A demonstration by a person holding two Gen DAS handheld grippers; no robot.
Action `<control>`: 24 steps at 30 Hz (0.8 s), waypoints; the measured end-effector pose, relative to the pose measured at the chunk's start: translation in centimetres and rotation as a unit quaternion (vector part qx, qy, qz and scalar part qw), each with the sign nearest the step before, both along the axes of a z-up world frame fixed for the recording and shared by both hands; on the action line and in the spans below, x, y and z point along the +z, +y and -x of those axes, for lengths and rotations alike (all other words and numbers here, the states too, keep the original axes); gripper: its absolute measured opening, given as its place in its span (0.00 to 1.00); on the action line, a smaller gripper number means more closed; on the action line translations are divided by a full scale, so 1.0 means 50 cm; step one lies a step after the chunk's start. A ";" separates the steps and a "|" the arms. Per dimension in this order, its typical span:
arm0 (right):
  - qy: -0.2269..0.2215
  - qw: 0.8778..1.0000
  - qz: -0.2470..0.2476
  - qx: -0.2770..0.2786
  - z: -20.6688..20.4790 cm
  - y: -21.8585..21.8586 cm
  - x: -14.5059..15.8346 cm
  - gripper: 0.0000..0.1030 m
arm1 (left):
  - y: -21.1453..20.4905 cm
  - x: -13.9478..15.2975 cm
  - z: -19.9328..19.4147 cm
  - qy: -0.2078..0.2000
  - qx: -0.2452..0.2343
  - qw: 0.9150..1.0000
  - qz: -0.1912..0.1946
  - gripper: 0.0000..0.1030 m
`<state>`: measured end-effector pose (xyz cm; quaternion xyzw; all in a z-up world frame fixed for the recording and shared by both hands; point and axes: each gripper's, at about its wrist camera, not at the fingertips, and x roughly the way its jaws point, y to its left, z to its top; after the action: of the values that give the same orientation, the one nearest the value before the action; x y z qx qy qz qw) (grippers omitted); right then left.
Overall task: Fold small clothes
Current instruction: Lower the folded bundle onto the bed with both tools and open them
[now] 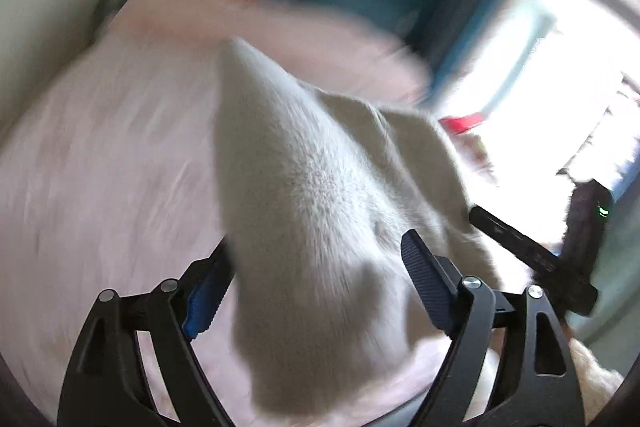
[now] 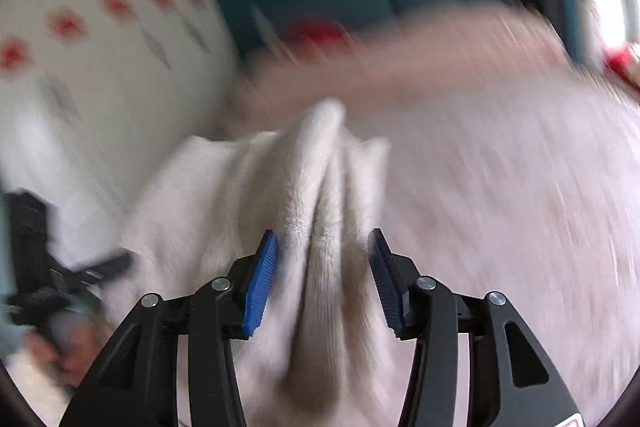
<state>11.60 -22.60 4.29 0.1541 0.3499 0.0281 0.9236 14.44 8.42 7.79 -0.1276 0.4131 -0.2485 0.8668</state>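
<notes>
Cloth: small white fleecy garment (image 1: pixel 320 195) draped over pale pink bedspread (image 1: pixel 100 155), bunched into folds. Left gripper (image 1: pixel 316 287) jaws spread wide, pads clear of fabric. Right gripper (image 2: pixel 323 275) jaws parted, a fold between them, unpinched. Both views blurred.

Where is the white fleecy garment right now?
The white garment lies bunched on the pink bedcover, between both grippers' open jaws, centred in both wrist views.

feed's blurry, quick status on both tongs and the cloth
Left tongs open, white cloth loose between pads. Right tongs open, cloth folds between, unpinched. Cloth over pink bedding. Nothing in the way.
</notes>
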 end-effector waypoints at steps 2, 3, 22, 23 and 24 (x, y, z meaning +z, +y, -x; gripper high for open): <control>0.049 0.997 -0.060 -0.021 0.025 -0.030 -0.102 0.44 | 0.023 -0.105 0.008 0.055 0.024 0.998 -0.017 0.76; 0.048 0.996 -0.073 -0.028 0.038 -0.038 -0.116 0.45 | 0.037 -0.130 0.016 0.067 0.031 0.997 -0.010 0.77; 0.133 0.969 -0.210 0.005 -0.118 -0.003 -0.231 0.27 | 0.035 -0.214 -0.046 0.131 0.068 0.987 0.057 0.44; 0.115 0.972 -0.204 0.013 -0.114 0.002 -0.200 0.26 | 0.037 -0.196 -0.049 0.121 0.067 0.989 0.053 0.43; 0.091 0.976 -0.194 0.024 -0.105 0.009 -0.158 0.22 | 0.039 -0.180 -0.048 0.113 0.066 0.990 0.046 0.43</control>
<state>16.84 -22.17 -3.60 0.3243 0.4239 0.1038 0.8393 16.83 10.39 -1.20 -0.2218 0.4871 -0.1936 0.8222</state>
